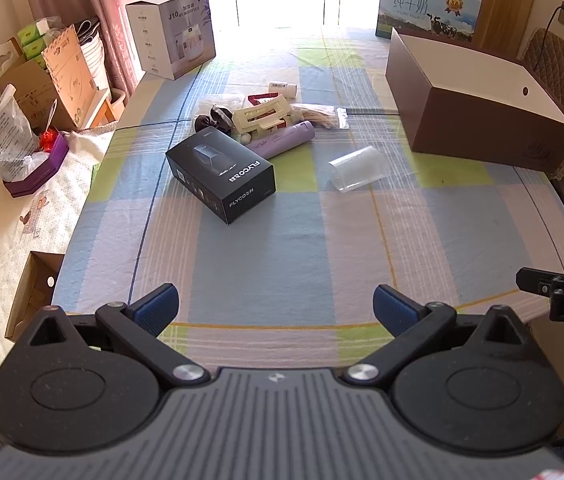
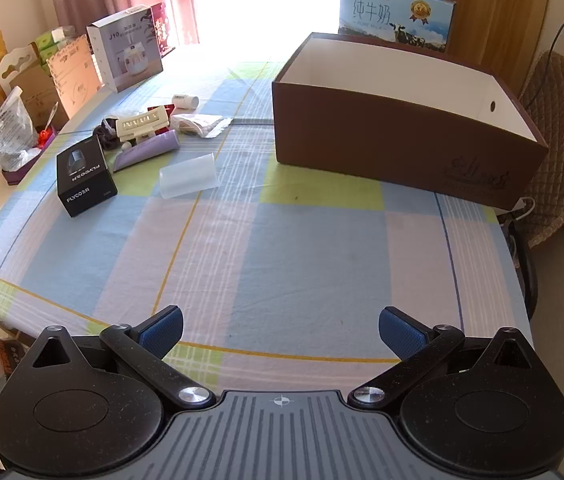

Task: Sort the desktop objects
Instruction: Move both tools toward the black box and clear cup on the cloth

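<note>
**Both tongs spread wide, holding nothing, over the near edge of the tabletop**

Nearest to us are two pairs of tongs. We see the left tongs [image 1: 276, 308] spread as wide as they go, with only bare checked cloth between their blue pads, and the right tongs [image 2: 280, 332] spread just the same, also pinching nothing. Both hang over the near edge of the tabletop [image 1: 266, 264], well apart from everything to be sorted.

We count one black FLYCO box [image 1: 221, 176] lying flat toward the left side, one purple tube [image 1: 284, 142] touching its far corner, and one clear plastic cup [image 1: 358, 169] on its side, alone near the middle. Behind these sits a tight pile: one cream comb-like plastic piece [image 1: 260, 114], one small white bottle [image 1: 284, 89] lying down, one clear bag of pale sticks [image 1: 320, 116], and dark round things [image 1: 212, 118] we cannot identify. Something red under the cream piece is mostly hidden.

One open brown box [image 2: 398, 140] with a white inside stands toward the far right corner; from the right wrist view what we can see of its inside looks empty. One white appliance carton [image 1: 172, 38] stands at the far left edge and one milk carton [image 1: 428, 10] at the far edge, its lower part hidden by the brown box.
</note>
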A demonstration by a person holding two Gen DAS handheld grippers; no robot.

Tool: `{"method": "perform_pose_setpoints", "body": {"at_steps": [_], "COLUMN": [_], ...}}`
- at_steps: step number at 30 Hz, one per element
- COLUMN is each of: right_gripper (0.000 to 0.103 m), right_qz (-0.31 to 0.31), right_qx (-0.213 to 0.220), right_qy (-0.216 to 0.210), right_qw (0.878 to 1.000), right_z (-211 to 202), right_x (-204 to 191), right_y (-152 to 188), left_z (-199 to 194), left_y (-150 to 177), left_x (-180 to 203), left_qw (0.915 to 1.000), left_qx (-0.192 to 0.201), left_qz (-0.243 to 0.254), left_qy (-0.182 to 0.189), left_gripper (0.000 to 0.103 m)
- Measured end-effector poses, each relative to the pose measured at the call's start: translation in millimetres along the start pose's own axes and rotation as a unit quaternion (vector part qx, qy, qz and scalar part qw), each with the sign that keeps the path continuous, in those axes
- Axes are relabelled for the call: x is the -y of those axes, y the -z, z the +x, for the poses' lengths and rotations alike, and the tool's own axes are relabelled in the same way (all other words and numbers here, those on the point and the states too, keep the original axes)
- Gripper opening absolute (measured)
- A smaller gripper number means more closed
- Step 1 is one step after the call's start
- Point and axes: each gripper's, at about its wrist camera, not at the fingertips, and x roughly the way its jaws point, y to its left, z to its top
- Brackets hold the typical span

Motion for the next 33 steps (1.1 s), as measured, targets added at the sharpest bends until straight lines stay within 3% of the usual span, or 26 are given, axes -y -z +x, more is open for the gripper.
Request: {"method": "perform_pose_setpoints", "body": {"at_steps": [33], "right_gripper": [0.101], "right_qz": [-0.021], "right_qx": [-0.002], "right_qy": [-0.018], "right_qw": [1.0], "right_z": [13], "right_x": [5], "right_y": [-16], "left_z": [4], "left_y": [-7], "left_x": [2], "left_qw": [0.9997], "left_qx": [-0.007], "left_qz": [-0.02], "left_qy": [-0.014], "left_gripper": [0.102]}}
